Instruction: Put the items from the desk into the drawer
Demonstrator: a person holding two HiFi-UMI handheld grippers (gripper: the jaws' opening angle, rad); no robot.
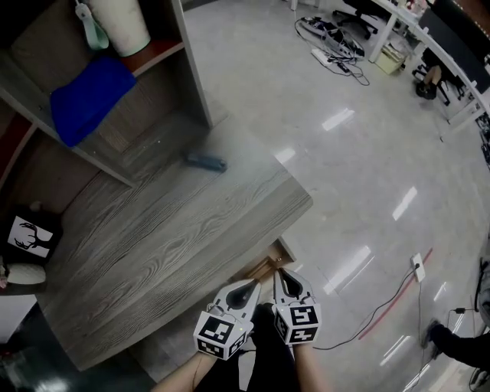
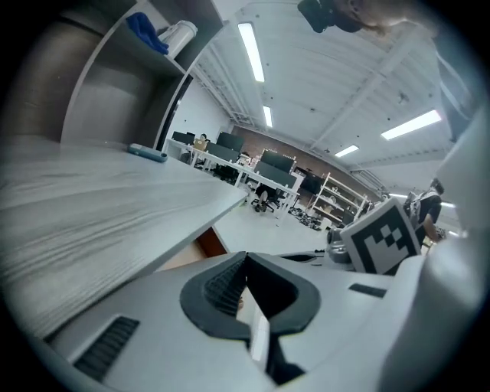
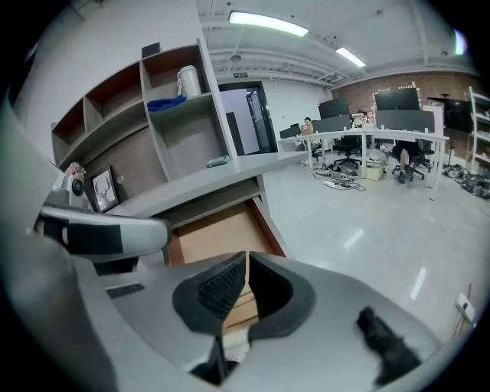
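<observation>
A small blue-grey item (image 1: pixel 205 161) lies on the grey wooden desk (image 1: pixel 168 237), near the foot of the shelf unit; it also shows in the left gripper view (image 2: pixel 147 153) and the right gripper view (image 3: pixel 217 161). The drawer (image 1: pixel 264 269) stands open under the desk's near right edge, its brown inside (image 3: pixel 218 233) showing nothing in the part I see. My left gripper (image 1: pixel 246 286) and right gripper (image 1: pixel 285 274) hover side by side just in front of the drawer. Both are shut with nothing between the jaws (image 2: pixel 245 257) (image 3: pixel 247 256).
The shelf unit holds a blue cloth (image 1: pixel 92 96) and a white jug (image 1: pixel 122 23). A framed deer picture (image 1: pixel 29 237) stands at the desk's left end. Right of the desk lies glossy floor, with a red cable (image 1: pixel 394 298), office desks and chairs (image 1: pixel 429 46) beyond.
</observation>
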